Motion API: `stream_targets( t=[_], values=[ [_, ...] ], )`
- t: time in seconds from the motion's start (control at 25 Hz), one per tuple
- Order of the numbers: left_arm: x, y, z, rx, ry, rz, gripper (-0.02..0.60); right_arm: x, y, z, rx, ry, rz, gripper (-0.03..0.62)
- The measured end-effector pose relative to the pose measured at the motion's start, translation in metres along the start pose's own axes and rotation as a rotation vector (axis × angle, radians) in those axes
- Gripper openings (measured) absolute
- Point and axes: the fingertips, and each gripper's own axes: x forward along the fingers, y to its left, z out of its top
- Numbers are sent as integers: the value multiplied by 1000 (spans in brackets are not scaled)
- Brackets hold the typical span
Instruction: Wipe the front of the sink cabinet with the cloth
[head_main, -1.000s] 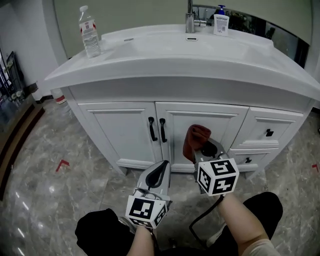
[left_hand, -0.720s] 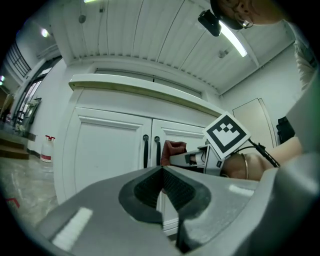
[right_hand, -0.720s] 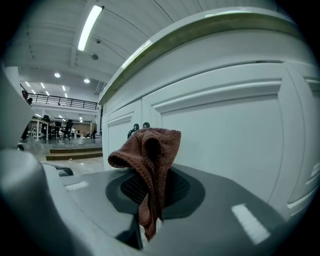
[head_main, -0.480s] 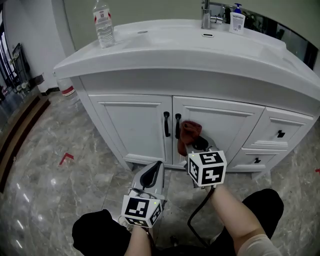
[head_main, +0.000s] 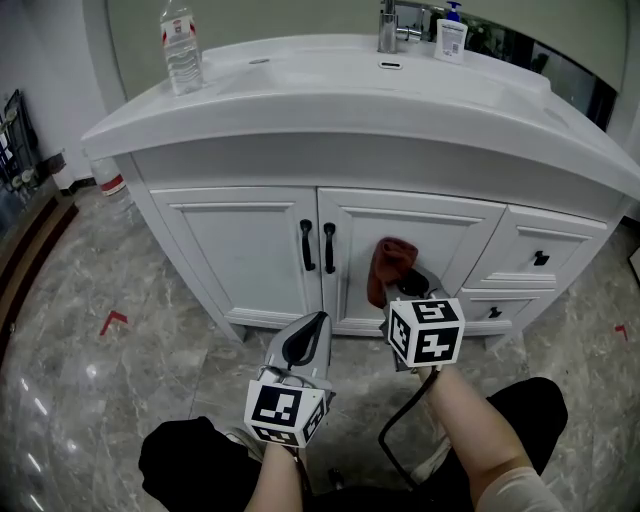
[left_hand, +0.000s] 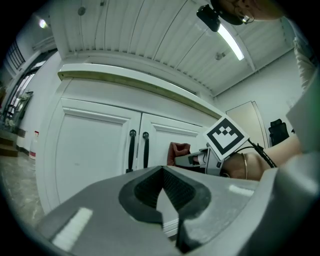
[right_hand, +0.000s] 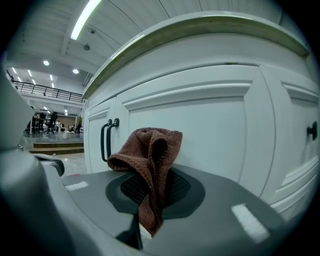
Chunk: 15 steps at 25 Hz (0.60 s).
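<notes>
- The cloth (right_hand: 150, 155), a brown, crumpled rag, is pinched by its lower fold in the right gripper (right_hand: 149, 210), and the rest bunches up above the tips.
- The right gripper's jaws are closed narrowly on the cloth.
- In the head view the cloth (head_main: 393, 262) sits in front of the right door (head_main: 440, 235) of the sink cabinet (head_main: 250, 250), just right of the two black door handles (head_main: 318, 247). It is very close to the door panel, but no view shows whether it actually touches.
- The right gripper (head_main: 398, 288) points away from the person at the cabinet front, with its marker cube (head_main: 425, 330) on the near side.
- The left gripper (head_main: 318, 320) is lower and to the left, near the foot of the cabinet and apart from it. Its jaws are pressed together at the tips with nothing between them, as the left gripper view (left_hand: 162, 172) shows.
- To the right of the doors are two drawers (head_main: 540, 255) with small dark knobs.
- On the white worktop (head_main: 330, 95) above, a water bottle (head_main: 180, 45) stands at the far left. A faucet (head_main: 388, 25) and a soap bottle (head_main: 452, 35) stand at the far edge behind the basin.
- The floor (head_main: 90, 380) is glossy grey marble with a small red mark (head_main: 113, 322) at the left.
</notes>
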Motion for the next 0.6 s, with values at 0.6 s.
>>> stream_targets(
  t=[0.6],
  values=[
    [42, -62, -12, -3, 28, -109, 1, -64, -115, -7, 25, 4, -188, 83]
  ],
)
